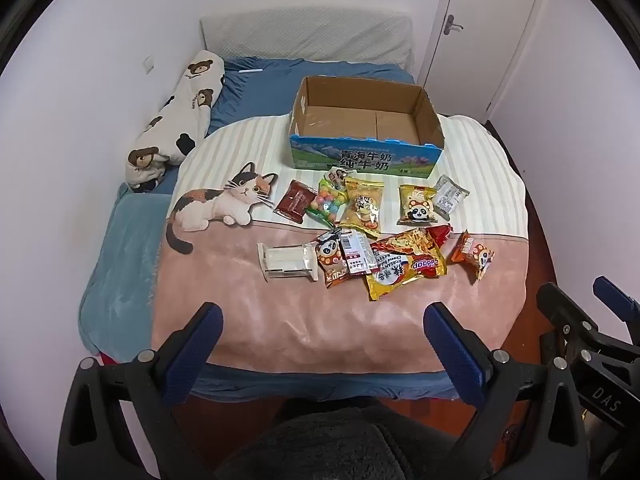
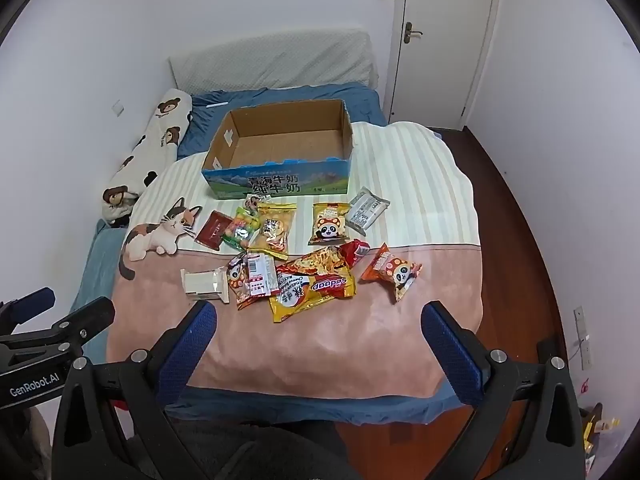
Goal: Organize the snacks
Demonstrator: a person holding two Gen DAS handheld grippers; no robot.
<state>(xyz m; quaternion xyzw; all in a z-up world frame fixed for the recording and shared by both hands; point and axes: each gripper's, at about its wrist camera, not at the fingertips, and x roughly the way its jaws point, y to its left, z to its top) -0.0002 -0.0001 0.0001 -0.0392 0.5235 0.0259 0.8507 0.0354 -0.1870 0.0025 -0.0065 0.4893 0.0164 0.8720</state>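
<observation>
A home bedroom: a bed (image 1: 256,80) with blue sheets fills the room, a padded headboard (image 1: 308,34) against the white wall, a bear-print pillow (image 1: 180,120) along its left edge, a cat-print blanket (image 1: 280,312) on top, a white door (image 1: 492,20) and dark wood floor (image 2: 532,240).

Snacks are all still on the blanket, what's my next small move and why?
Probably lower the right gripper onto the orange panda packet: it lies alone, nearest that side, both grippers are open and empty, and the box holds nothing.

A cat-print blanket (image 1: 280,320) covers my bed's blue sheet (image 1: 260,88). A bear-print pillow (image 1: 180,120) lies along the left wall, and a white door (image 2: 444,40) stands closed behind.
</observation>
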